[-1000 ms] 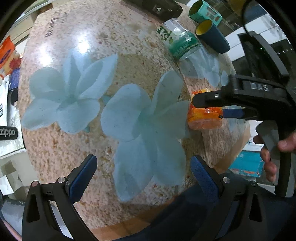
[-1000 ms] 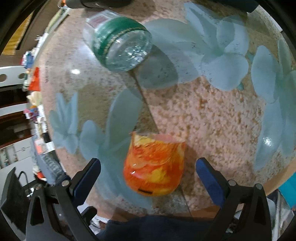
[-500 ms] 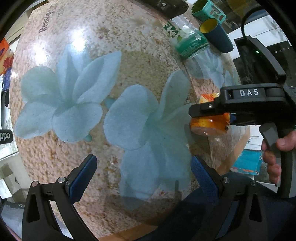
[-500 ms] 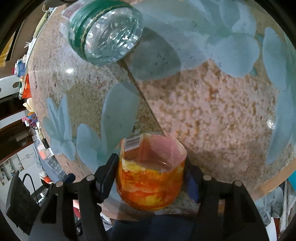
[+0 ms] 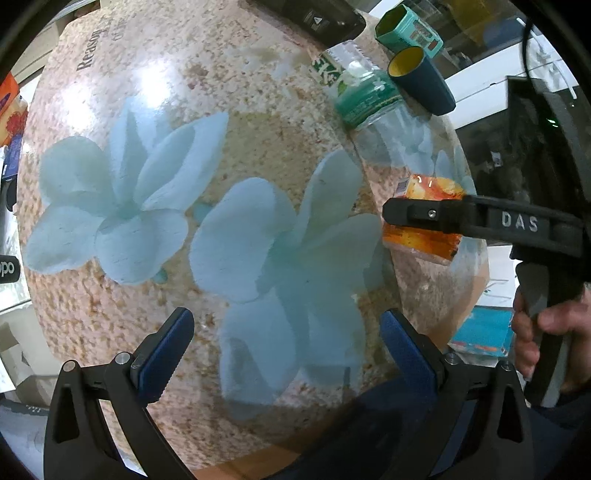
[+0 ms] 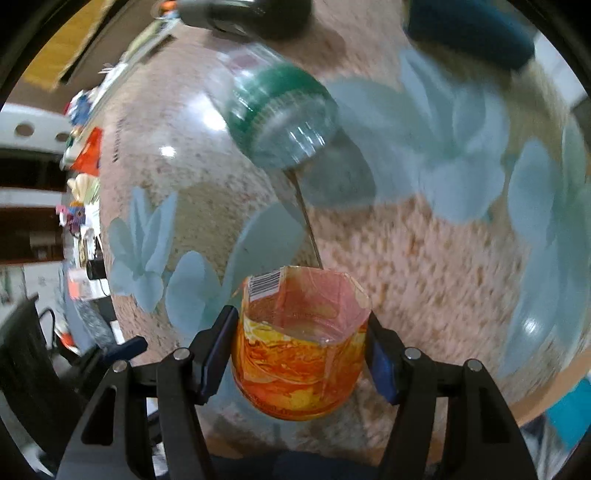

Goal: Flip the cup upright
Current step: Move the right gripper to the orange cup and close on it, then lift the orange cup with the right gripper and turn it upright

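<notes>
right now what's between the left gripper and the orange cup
Only bare tabletop with its pale blue flower print, as the left wrist view shows. The left gripper is open and well short of the orange cup, which the right gripper clamps.

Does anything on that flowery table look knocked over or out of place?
Yes. A clear bottle with a green label lies on its side, and a dark blue cup beside it lies tipped over too. The orange cup is tilted and squeezed slightly out of round in the right claw.

Floral-print table [image 5: 258, 122]. Green-labelled plastic bottle [image 5: 364, 96] lying far ahead of tongs; navy cup [image 5: 421, 79] and teal cup [image 5: 408, 27] beyond it.
</notes>
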Demonstrator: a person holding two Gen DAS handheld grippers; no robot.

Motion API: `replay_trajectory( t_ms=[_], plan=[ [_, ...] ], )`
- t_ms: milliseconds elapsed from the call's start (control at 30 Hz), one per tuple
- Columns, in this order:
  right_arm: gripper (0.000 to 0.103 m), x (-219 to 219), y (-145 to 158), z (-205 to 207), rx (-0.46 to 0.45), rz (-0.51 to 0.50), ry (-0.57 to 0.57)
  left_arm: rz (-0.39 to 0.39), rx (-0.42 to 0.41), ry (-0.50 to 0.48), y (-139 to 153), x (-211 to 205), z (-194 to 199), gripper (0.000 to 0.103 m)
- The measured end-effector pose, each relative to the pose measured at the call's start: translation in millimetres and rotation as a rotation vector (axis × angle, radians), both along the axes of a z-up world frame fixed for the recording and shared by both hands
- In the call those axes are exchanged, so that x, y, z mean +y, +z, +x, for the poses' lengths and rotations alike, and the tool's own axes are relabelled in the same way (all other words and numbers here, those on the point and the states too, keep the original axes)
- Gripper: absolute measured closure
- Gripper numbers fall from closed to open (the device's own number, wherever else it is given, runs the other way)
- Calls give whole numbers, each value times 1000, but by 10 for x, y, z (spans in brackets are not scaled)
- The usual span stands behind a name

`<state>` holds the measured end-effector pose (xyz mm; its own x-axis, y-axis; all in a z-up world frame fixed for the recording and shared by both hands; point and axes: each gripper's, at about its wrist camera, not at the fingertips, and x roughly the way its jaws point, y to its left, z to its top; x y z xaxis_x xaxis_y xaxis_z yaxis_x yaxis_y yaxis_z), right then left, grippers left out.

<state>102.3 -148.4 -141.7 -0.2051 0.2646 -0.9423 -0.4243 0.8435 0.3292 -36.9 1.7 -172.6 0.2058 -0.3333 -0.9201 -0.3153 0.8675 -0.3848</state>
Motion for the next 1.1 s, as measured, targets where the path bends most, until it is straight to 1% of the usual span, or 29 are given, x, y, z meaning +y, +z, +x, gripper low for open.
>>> replay_trajectory(
  t_ms=[67,133,200,333,367,400,433,533,600,700,767,867,967,1100],
  plan=[
    [40,-43,95,-35,-73,33,34,28,-5,-13,19,-68,14,1],
    [40,-113,119,-50,-131,69,53,47,-7,-33,26,-139,34,1],
    [40,-196,179,-80,-219,98,84,54,-7,-44,32,-209,64,1],
    [40,-351,176,-17,-335,164,116,46,8,-69,8,-336,141,1],
    [40,-310,161,-11,-353,177,119,46,8,-77,-1,-364,167,1],
    [40,-363,167,-16,-392,207,133,47,8,-82,-15,-377,189,1],
    [40,-272,159,-32,-412,219,141,50,10,-85,-27,-400,225,1],
    [40,-286,96,-51,-517,299,199,57,-1,-84,-47,-446,309,1],
    [40,-243,32,-87,-569,327,232,69,-8,-82,-67,-476,367,1],
    [40,-220,-70,-119,-614,352,276,79,7,-92,-132,-520,429,1],
    [40,-225,-134,-120,-625,359,299,95,18,-91,-182,-528,450,1],
    [40,-220,-213,-110,-647,364,319,98,39,-91,-261,-546,453,1],
    [40,-230,-210,-136,-674,369,332,88,50,-90,-317,-534,424,1],
    [39,-208,-251,-211,-704,367,361,97,58,-95,-351,-532,403,1]
  ],
)
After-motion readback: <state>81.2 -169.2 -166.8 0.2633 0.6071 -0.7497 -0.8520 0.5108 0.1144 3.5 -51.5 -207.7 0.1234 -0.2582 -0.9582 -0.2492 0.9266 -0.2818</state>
